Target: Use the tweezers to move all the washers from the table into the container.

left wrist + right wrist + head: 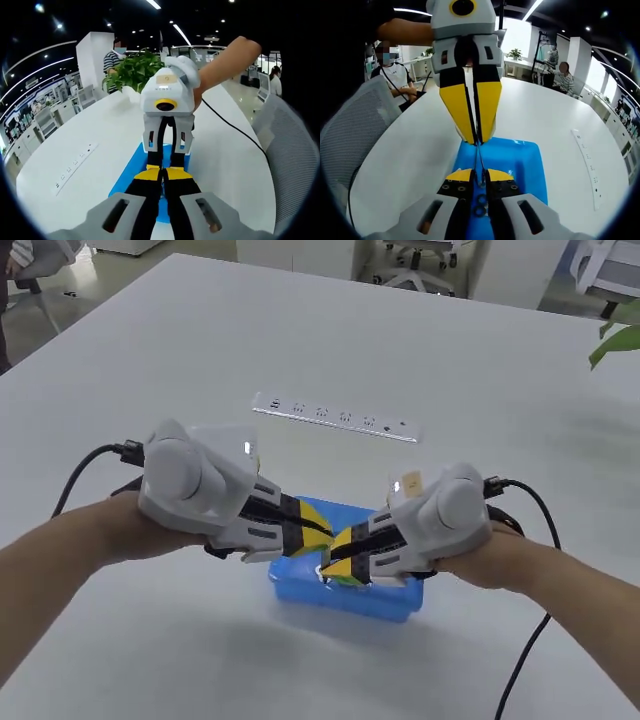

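Both grippers meet tip to tip over a blue container (pixel 385 602) on the white table. My left gripper (pixel 322 536) comes in from the left, and its yellow-tipped jaws (pixel 477 140) are shut on one end of thin dark tweezers (pixel 478 157). My right gripper (pixel 338 552) faces it, jaws (pixel 479 176) closed narrowly around the tweezers' other part. Two small dark rings, washers (pixel 480 205), lie on the container's blue floor (pixel 520 165) just under the right jaws. In the left gripper view the right gripper (pixel 164 162) stands straight ahead above the container (pixel 131 172).
A white power strip (pixel 335 417) lies on the table beyond the container, also in the gripper views (pixel 75 165) (pixel 590 160). Black cables trail from both grippers. A plant (pixel 135 70), office chairs and seated people are at the room's edges.
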`<state>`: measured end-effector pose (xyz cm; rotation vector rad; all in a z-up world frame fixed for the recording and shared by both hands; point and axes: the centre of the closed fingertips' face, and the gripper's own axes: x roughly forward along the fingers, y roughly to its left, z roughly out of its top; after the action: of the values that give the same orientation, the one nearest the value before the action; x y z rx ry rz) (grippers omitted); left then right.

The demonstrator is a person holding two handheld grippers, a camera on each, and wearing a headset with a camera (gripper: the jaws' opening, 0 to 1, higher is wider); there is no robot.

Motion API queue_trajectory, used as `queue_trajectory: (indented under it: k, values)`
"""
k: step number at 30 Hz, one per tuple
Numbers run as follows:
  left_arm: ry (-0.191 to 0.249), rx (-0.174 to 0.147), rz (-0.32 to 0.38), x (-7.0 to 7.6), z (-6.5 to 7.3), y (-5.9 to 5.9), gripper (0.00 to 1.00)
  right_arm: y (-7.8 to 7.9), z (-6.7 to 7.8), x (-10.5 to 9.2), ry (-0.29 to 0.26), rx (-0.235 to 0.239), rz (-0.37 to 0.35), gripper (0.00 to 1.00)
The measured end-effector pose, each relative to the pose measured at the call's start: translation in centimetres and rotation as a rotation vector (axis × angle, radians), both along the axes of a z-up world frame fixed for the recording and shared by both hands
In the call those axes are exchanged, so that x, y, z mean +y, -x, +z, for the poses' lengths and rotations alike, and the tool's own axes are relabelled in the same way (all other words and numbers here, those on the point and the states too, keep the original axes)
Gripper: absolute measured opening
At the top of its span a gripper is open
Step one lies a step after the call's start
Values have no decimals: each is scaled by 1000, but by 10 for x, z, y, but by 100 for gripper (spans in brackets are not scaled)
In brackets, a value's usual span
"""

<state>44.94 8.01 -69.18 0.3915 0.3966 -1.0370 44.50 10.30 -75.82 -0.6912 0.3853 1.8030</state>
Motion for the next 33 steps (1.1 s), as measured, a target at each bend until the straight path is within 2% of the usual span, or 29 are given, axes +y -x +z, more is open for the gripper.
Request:
queue_trajectory:
  k: [11,28,33]
  values:
    - [-8,-16,-21,-3,13,3,6,-1,10,-1,-23,-7,-10,10]
    - [-6,-40,-67,-11,41,10,6,4,42,-13,-66,4,-90,8]
    - [-5,-43,-90,-16,50,18,6,11,51,-21,-71,6,-109,8]
